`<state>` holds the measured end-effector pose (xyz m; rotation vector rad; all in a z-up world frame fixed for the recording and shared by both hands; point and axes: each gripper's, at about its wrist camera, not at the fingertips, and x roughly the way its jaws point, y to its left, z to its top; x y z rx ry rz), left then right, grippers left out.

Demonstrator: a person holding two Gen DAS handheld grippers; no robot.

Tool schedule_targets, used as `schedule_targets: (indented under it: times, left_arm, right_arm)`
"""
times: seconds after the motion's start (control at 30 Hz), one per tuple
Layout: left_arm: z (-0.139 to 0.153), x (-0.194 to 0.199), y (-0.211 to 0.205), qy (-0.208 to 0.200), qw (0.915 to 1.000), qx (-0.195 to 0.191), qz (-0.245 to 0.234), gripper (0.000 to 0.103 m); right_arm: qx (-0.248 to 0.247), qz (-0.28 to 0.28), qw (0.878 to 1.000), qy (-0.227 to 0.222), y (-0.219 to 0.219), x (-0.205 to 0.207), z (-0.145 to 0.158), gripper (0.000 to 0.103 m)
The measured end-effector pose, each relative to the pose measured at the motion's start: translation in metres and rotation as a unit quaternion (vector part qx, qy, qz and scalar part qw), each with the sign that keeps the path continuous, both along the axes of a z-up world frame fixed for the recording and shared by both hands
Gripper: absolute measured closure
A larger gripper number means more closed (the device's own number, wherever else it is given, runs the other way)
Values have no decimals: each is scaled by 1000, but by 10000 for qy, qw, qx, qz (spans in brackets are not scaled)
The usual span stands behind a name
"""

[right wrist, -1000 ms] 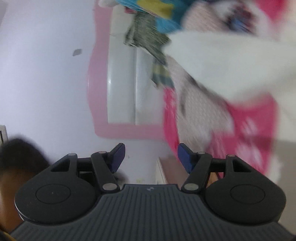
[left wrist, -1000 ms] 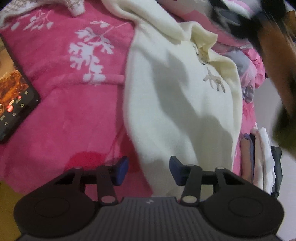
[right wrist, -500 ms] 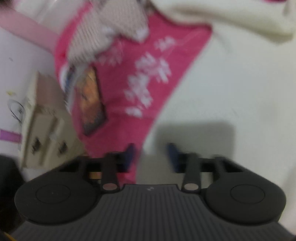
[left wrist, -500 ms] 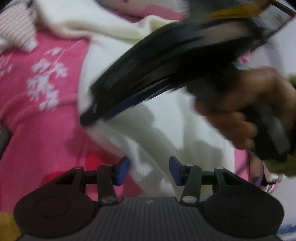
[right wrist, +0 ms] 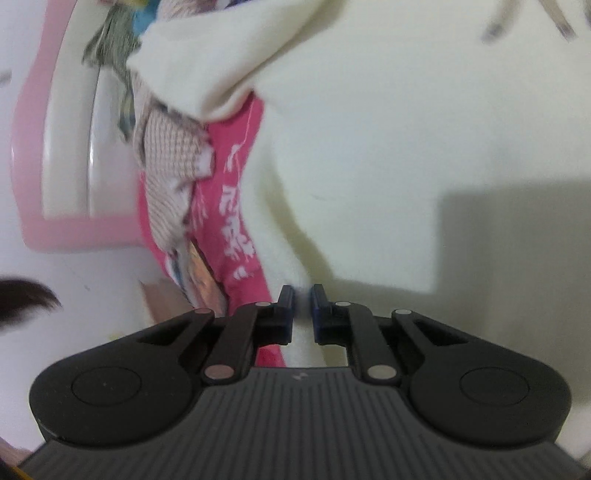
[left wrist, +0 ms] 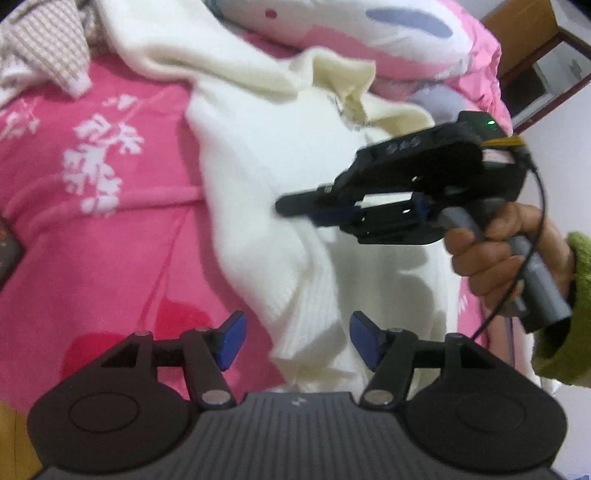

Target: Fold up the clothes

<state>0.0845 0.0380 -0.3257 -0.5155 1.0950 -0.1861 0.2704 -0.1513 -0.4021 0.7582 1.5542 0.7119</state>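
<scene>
Since a second ago, the right hand-held gripper [right wrist: 303, 310] has been swung down from facing the wall onto the cream sweater [left wrist: 266, 177], and its blue pads are now pinched narrowly on a fold at the garment's side edge. The left hand-held gripper [left wrist: 296, 341] is held wide apart, with the ribbed hem [left wrist: 314, 332] lying between its pads, unclamped. The sweater is spread on the pink blanket [left wrist: 92, 240] of the bed, its collar toward the pillow [left wrist: 369, 33]. A checked garment [left wrist: 44, 48] is bunched near the far left corner.
</scene>
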Motion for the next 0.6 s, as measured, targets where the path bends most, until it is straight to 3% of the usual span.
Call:
schedule_targets:
  times: [0.1, 0.17, 0.27, 0.37, 0.6]
  left_arm:
    - [-6, 9, -6, 90, 9996, -258, 4, 45]
    - [-8, 11, -6, 213, 9995, -217, 93, 74]
    - [-11, 9, 7, 425, 9975, -374, 415, 90]
    - [-6, -6, 27, 520, 9935, -538, 856, 94]
    - [42, -51, 87, 524, 9750, -692, 2043, 95]
  right_arm:
    - [16, 4, 10000, -39, 5, -3, 0, 95]
    - [39, 132, 9997, -208, 10, -3, 7, 92]
    - [87, 261, 9983, -512, 15, -1, 21, 90]
    - [140, 73, 9975, -686, 7, 0, 29, 79]
    - [-192, 84, 9971, -736, -11, -11, 35, 78]
